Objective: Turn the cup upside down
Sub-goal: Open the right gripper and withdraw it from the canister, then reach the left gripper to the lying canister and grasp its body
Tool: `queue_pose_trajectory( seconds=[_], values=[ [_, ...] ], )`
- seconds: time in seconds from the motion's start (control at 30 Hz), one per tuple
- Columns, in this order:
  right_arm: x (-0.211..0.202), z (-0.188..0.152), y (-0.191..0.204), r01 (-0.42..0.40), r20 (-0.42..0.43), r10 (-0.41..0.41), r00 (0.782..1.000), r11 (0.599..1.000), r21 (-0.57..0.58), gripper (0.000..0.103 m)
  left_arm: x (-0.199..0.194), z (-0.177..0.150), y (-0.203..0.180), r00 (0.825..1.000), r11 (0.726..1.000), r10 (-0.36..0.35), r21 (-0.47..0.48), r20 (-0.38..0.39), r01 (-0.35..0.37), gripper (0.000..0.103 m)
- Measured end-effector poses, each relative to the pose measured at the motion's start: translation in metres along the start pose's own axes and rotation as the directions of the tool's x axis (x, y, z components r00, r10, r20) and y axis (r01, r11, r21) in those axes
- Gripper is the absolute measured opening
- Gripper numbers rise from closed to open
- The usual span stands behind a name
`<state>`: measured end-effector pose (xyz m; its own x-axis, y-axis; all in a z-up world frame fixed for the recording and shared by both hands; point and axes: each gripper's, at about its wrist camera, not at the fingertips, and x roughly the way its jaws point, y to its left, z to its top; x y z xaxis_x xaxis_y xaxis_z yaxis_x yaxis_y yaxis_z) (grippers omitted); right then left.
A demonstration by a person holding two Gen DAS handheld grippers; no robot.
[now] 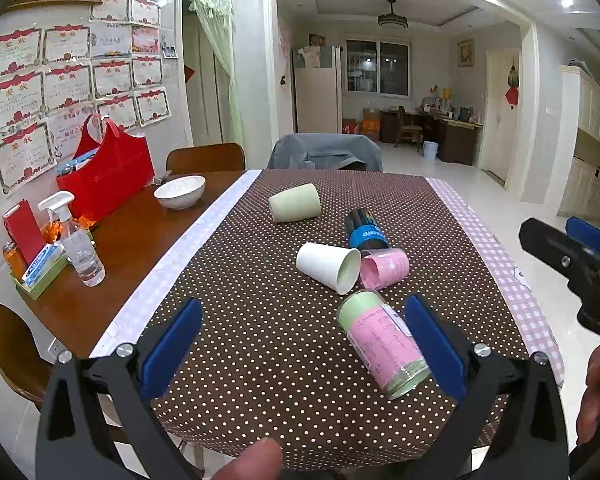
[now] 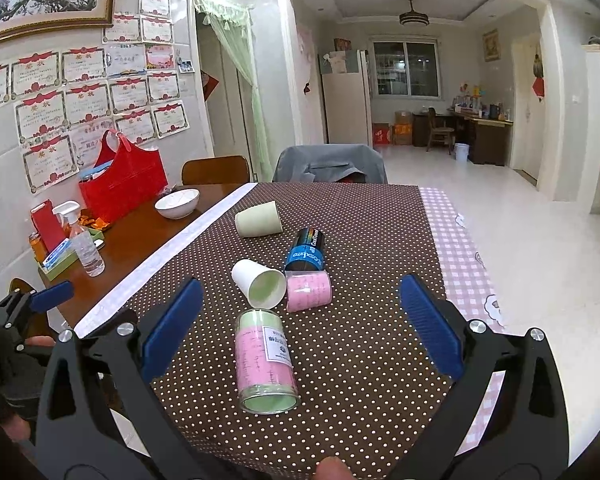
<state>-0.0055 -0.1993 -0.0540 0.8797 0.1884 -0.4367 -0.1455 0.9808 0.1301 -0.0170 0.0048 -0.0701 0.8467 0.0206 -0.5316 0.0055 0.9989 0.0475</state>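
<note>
Lying on its side nearest both cameras, the clear glass cup with the pink-and-green label (image 2: pixel 266 358) rests on the brown polka-dot bench (image 2: pixel 360 380). Both the right hand-held gripper (image 2: pixel 300 328) and left hand-held gripper (image 1: pixel 302 344) are spread wide, grasping nothing. Being round and smooth, it could roll away when touched, knocking the white paper cup (image 2: pixel 260 282) and small pink cup (image 2: pixel 309 290) just beyond.

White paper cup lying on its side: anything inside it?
The white paper cup shows a bare pale-green interior through its open mouth in the right wrist view; nothing visible inside. Its far bottom end is partly shadowed.
</note>
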Motion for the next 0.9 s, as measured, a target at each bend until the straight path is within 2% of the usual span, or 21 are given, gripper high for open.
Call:
queue_pose_trajectory(
  seconds=[0.23, 0.47, 0.6, 0.8, 0.9],
  values=[
    [0.01, -0.005, -0.018, 0.01, -0.026, -0.009, 1.0, 0.999, 0.034, 0.097, 0.019, -0.002, -0.004, 0.998, 1.0, -0.016, -0.015, -0.056, 0.015, 0.099],
    [0.032, -0.01, -0.042, 0.042, -0.082, -0.036, 0.996, 0.997, 0.068, 0.097, 0.065, -0.004, -0.022, 0.982, 0.998, -0.049, -0.034, -0.181, 0.043, 0.099],
    [0.045, -0.013, -0.054, 0.053, -0.112, -0.044, 0.993, 0.996, 0.076, 0.097, 0.094, -0.007, -0.033, 0.967, 0.997, -0.058, -0.056, -0.247, 0.046, 0.099],
    [0.07, -0.016, -0.072, 0.048, -0.162, -0.032, 0.986, 0.995, 0.091, 0.097, 0.137, -0.013, -0.043, 0.93, 0.991, -0.084, -0.125, -0.358, 0.041, 0.099],
    [0.082, -0.016, -0.079, 0.038, -0.178, -0.02, 0.984, 0.994, 0.101, 0.097, 0.159, -0.017, -0.048, 0.905, 0.987, -0.1, -0.159, -0.413, 0.037, 0.099]
  ],
)
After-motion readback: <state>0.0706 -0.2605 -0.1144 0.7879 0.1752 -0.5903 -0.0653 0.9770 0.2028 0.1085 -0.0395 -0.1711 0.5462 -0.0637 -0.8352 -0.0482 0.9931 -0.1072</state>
